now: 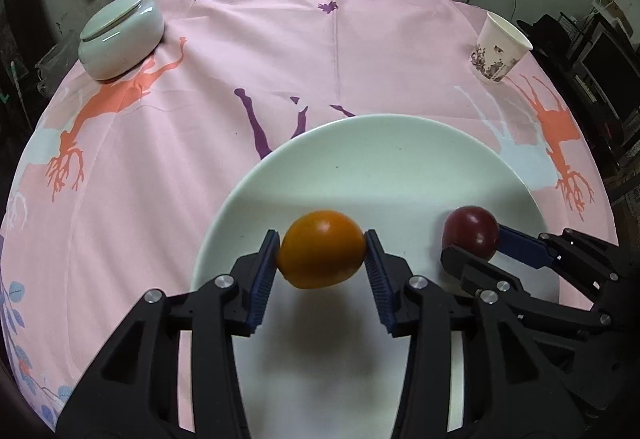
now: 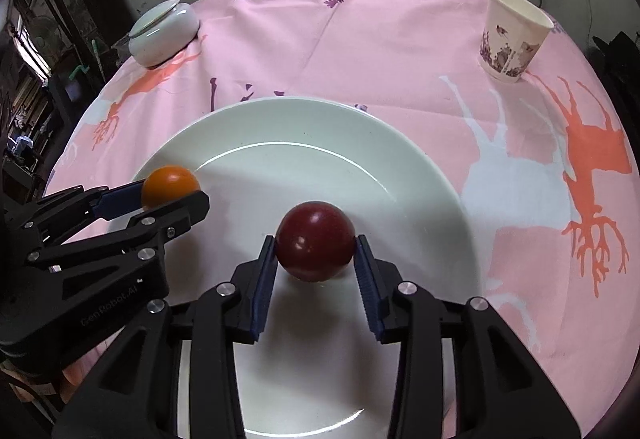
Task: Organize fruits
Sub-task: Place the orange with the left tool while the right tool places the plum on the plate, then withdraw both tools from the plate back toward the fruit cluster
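Plainly, the risk was a roll; we held the orange fruit (image 1: 322,249) in our left gripper (image 1: 322,259) above the white plate (image 1: 400,159), and a release from there could send it off the rim onto the pink cloth (image 1: 200,139); our right gripper (image 2: 316,259) clasped the dark red fruit (image 2: 316,241) near the plate; both grippers pointed steeply down, side by side.
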`<state>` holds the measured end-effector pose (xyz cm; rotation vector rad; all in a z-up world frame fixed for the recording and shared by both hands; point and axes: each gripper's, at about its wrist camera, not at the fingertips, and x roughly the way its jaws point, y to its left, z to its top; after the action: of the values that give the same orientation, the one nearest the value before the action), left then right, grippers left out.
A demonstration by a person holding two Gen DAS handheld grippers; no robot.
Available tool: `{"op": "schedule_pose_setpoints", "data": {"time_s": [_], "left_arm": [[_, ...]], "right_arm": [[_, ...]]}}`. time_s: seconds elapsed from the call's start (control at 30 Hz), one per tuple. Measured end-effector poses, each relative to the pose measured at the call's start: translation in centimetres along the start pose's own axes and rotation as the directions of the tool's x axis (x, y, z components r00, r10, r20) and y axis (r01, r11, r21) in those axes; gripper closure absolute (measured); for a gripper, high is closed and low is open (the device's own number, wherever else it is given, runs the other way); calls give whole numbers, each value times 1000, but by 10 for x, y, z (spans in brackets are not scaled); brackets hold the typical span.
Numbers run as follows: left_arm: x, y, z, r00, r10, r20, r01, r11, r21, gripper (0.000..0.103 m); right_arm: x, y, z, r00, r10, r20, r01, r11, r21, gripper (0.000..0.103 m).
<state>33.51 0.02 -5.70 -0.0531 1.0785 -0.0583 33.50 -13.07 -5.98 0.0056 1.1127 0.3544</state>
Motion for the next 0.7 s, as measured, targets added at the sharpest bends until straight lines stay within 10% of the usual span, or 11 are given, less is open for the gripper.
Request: {"op": "schedule_pose_setpoints", "data": {"time_s": [0.13,0.4,0.7], "left_arm": [[-10,0,5,999,-35,27,36,999,-17,34],[-107,4,-31,984,-36,176,31,999,31,14],[-170,12,-178,962,-40,269,12,995,104,4]], "right_arm": [[-10,4,-2,999,-10,45,11,1000,-4,33],[-110,17,-40,983,22,183,-14,999,-43,33],[-179,44,-180,970,2,242,13,998,-62,32]]}}
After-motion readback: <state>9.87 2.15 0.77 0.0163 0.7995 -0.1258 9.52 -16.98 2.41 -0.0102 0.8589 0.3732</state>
